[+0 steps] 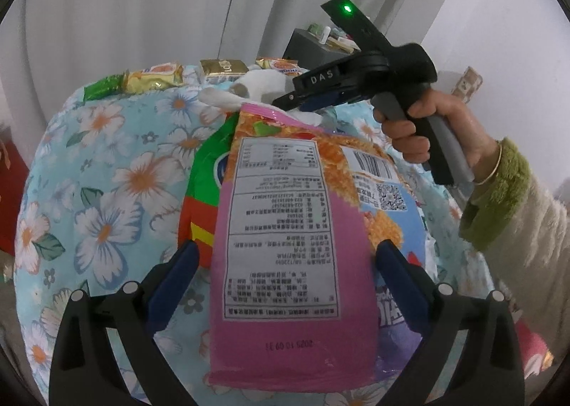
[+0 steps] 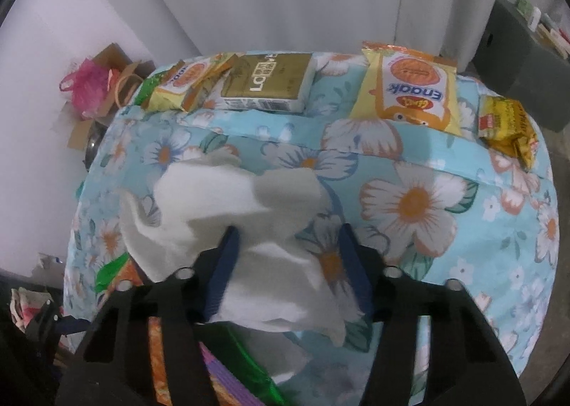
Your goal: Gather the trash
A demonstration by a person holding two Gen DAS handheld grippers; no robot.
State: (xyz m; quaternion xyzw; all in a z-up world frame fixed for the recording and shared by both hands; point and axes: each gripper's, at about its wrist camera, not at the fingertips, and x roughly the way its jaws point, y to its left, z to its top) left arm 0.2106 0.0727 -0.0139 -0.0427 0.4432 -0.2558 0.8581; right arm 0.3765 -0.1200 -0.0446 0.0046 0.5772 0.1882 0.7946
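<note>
A pink and orange snack bag (image 1: 285, 245) lies label-up on the floral cloth, over a green wrapper (image 1: 205, 171). My left gripper (image 1: 285, 256) is open, its blue fingers on either side of the bag. My right gripper (image 2: 288, 238), also in the left wrist view (image 1: 302, 103), is open over crumpled white tissue (image 2: 249, 206), with tissue lying between its fingers. Whether the fingers touch the tissue I cannot tell. The snack bag edge (image 2: 160, 352) shows under the right gripper.
The floral-covered table (image 2: 427, 228) carries at its far edge two yellow "enaak" packets (image 2: 409, 92) (image 2: 181, 85), a gold box (image 2: 267, 85) and a yellow-red wrapper (image 2: 509, 128). A dark cabinet (image 2: 516, 60) stands right, a cardboard box with a pink bag (image 2: 92, 85) left.
</note>
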